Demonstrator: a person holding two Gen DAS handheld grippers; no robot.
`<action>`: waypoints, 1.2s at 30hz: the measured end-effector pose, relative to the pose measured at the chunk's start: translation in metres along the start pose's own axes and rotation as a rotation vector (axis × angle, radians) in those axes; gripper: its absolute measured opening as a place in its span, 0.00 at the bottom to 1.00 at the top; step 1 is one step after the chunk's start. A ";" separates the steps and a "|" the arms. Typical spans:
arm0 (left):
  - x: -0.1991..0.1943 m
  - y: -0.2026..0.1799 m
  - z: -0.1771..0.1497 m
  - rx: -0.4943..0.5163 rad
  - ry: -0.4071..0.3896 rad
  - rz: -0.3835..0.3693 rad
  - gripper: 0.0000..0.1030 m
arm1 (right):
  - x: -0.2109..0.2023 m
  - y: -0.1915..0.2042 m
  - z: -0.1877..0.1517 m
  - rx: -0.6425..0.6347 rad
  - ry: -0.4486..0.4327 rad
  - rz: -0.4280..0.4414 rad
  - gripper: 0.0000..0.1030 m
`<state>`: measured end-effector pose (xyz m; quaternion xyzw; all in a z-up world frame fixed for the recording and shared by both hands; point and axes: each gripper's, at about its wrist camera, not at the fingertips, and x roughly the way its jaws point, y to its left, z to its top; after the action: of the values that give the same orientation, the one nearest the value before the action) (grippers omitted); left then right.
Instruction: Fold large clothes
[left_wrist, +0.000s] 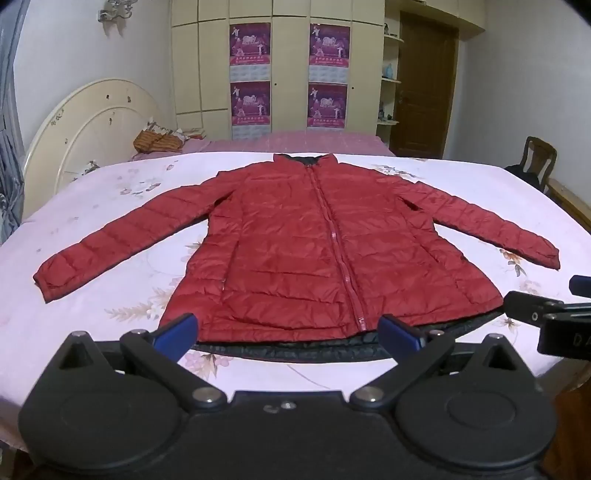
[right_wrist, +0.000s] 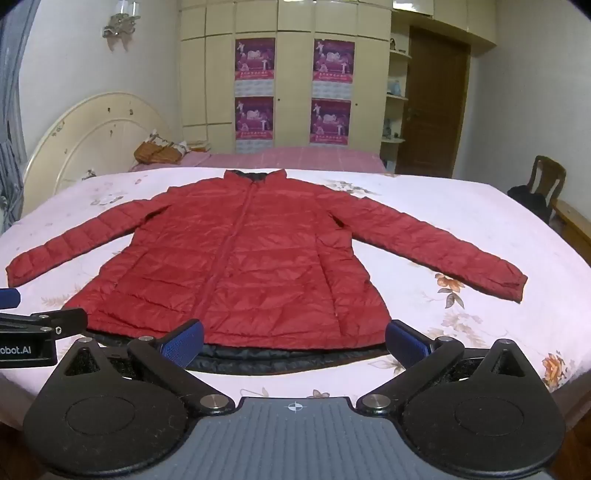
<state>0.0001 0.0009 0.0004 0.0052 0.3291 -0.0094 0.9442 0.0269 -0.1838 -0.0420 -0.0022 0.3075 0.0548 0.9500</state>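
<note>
A red quilted puffer jacket (left_wrist: 295, 243) lies flat and zipped on a pink floral sheet (left_wrist: 110, 206), both sleeves spread out, collar far, dark lining showing along the near hem. It also shows in the right wrist view (right_wrist: 236, 266). My left gripper (left_wrist: 288, 332) is open and empty, hovering just short of the hem's middle. My right gripper (right_wrist: 293, 339) is open and empty, just short of the hem's right part. The right gripper shows at the right edge of the left wrist view (left_wrist: 554, 314); the left gripper shows at the left edge of the right wrist view (right_wrist: 37, 332).
The sheet covers a large surface whose near edge (right_wrist: 295, 387) lies under the grippers. A bed (left_wrist: 295, 142) with a cream headboard (left_wrist: 88, 136) and bundled cloth (left_wrist: 159, 140) stands behind. A wardrobe (left_wrist: 288, 66), a door (left_wrist: 424, 88) and a wooden chair (left_wrist: 535, 162) lie beyond.
</note>
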 end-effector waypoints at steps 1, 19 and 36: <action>0.000 0.000 0.000 0.003 -0.002 0.003 1.00 | 0.000 0.000 0.000 0.001 0.000 0.001 1.00; 0.002 0.002 0.001 0.005 0.007 0.004 1.00 | 0.003 0.000 0.003 0.011 0.001 0.008 1.00; 0.002 -0.001 0.001 0.004 0.007 0.009 1.00 | 0.005 -0.002 0.004 0.013 0.000 0.008 1.00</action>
<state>0.0024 0.0003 0.0003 0.0083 0.3324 -0.0059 0.9431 0.0334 -0.1849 -0.0413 0.0054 0.3080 0.0565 0.9497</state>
